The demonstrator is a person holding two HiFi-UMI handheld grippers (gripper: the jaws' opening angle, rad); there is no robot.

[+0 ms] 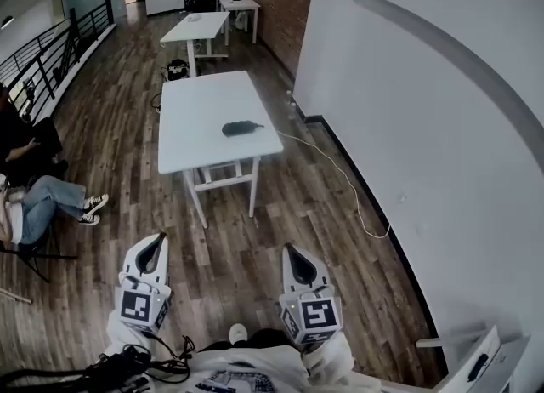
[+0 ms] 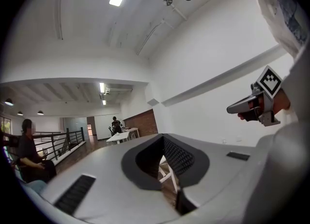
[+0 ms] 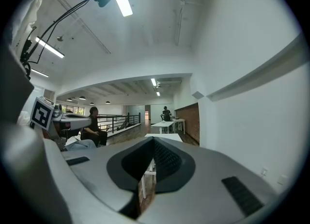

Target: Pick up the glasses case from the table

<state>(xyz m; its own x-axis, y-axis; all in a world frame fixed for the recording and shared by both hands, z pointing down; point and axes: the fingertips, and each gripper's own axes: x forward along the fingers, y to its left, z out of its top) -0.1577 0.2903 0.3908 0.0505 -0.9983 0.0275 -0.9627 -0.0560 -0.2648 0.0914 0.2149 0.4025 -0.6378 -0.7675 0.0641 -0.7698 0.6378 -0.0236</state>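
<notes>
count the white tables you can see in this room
3. The nearest table holds the glasses case; a second table stands behind it; a third table sits farther back, to the right. More may be hidden beyond.

Loft office with white tables (image 1: 204, 115), brick wall (image 1: 276, 13), railing (image 1: 59, 47)

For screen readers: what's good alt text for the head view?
A dark glasses case lies on a white table across a wood floor. Near the camera, the left hand-held gripper and right hand-held gripper point toward it, both shut.
</notes>
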